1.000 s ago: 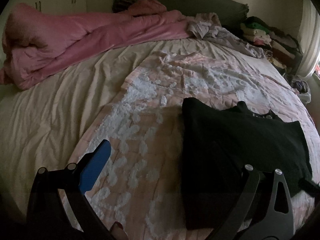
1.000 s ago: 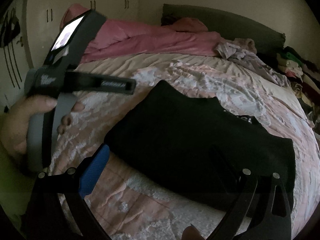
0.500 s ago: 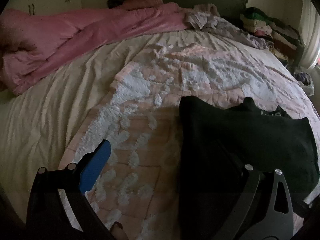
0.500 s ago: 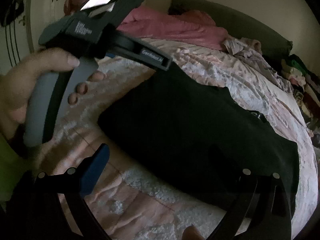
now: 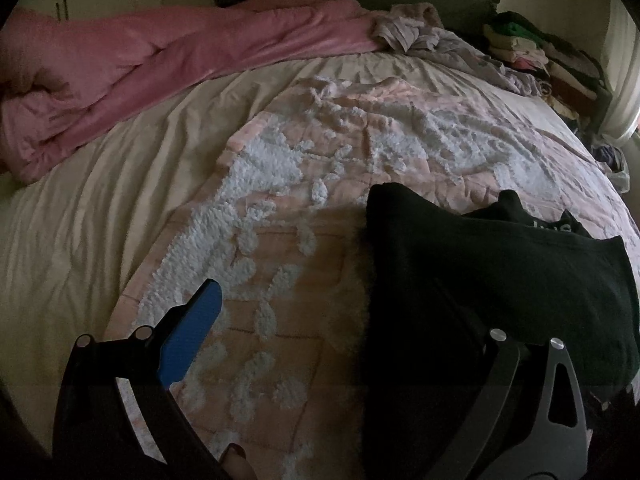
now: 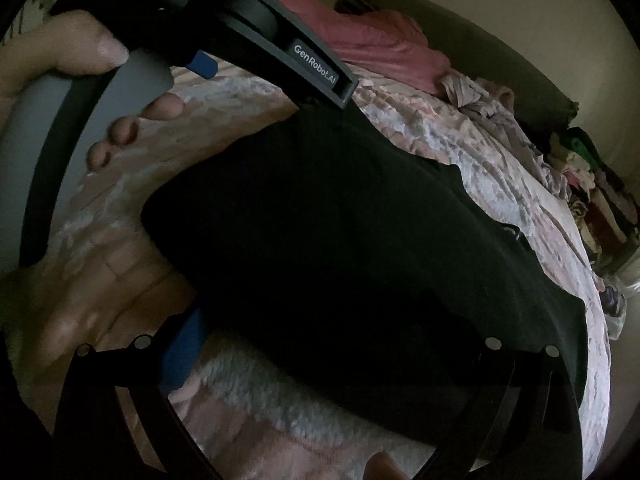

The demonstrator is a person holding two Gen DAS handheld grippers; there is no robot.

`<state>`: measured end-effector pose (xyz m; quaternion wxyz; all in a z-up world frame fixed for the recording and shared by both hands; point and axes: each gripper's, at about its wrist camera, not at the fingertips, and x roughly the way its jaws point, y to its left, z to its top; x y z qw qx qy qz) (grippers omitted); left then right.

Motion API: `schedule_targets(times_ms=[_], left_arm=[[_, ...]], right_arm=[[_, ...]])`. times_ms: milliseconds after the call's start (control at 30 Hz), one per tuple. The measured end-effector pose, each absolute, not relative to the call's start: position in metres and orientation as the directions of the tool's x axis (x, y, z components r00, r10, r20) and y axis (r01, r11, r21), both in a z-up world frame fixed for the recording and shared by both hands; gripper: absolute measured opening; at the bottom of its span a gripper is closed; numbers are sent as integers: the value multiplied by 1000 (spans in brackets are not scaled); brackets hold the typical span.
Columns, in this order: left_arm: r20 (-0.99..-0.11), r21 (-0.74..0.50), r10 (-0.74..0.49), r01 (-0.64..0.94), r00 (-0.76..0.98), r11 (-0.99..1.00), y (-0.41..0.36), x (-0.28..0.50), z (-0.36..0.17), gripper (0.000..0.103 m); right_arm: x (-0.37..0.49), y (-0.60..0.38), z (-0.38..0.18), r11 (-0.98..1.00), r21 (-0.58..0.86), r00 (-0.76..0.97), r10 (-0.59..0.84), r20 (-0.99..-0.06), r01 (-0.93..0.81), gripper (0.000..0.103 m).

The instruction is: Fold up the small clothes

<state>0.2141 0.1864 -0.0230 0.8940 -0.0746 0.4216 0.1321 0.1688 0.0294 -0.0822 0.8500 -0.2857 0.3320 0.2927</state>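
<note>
Left wrist view: the left tool [image 5: 340,328] gapes wide, empty, its right finger over the black garment [image 5: 500,280]. The garment's long axis runs lower left to right; the right tool [image 6: 344,360], also wide and empty, hangs nearer.

Both hand-held grippers wide open: left hand-held gripper [image 5: 332,332], right hand-held gripper [image 6: 332,344], both low.

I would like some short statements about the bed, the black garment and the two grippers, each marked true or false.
1. The black garment lies on the pink-and-white quilt. True.
2. The left gripper is clamped on the garment. False: its fingers are spread and hold nothing.
3. A pink duvet is bunched at the far side of the bed. True.
4. The right gripper is shut. False: it is open, close over the garment.
5. Stacked clothes sit at the far right. True.
</note>
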Motion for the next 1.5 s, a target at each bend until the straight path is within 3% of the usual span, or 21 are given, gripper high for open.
schedule_targets(times_ms=[467, 767, 900, 1200, 1367, 1433, 1500], left_arm=[[-775, -47, 161, -310, 611, 949, 191, 217, -27, 93], [-778, -56, 152, -309, 609, 950, 190, 216, -28, 93], [-780, -62, 144, -304, 609, 951, 189, 217, -29, 93], [-798, -193, -23, -219, 603, 956, 171, 234, -24, 93], [-794, -313, -152, -181, 588, 932, 167, 242, -33, 93], [-786, -327, -173, -161, 593, 931, 162, 241, -36, 88], [-777, -361, -210, -147, 594, 921, 157, 241, -39, 73]], right_arm=[[176, 44, -86, 648, -381, 676, 291, -677, -660, 96], [176, 30, -76, 675, -325, 673, 345, -654, -662, 48], [181, 15, -65, 704, -211, 635, 417, -651, -678, 35], [194, -21, -48, 736, 60, 552, 557, -621, -675, 23], [188, -31, -38, 740, 65, 572, 569, -591, -669, 21], [186, -32, -36, 742, 52, 581, 565, -586, -669, 21], [184, -33, -37, 741, 45, 584, 562, -586, -670, 20]])
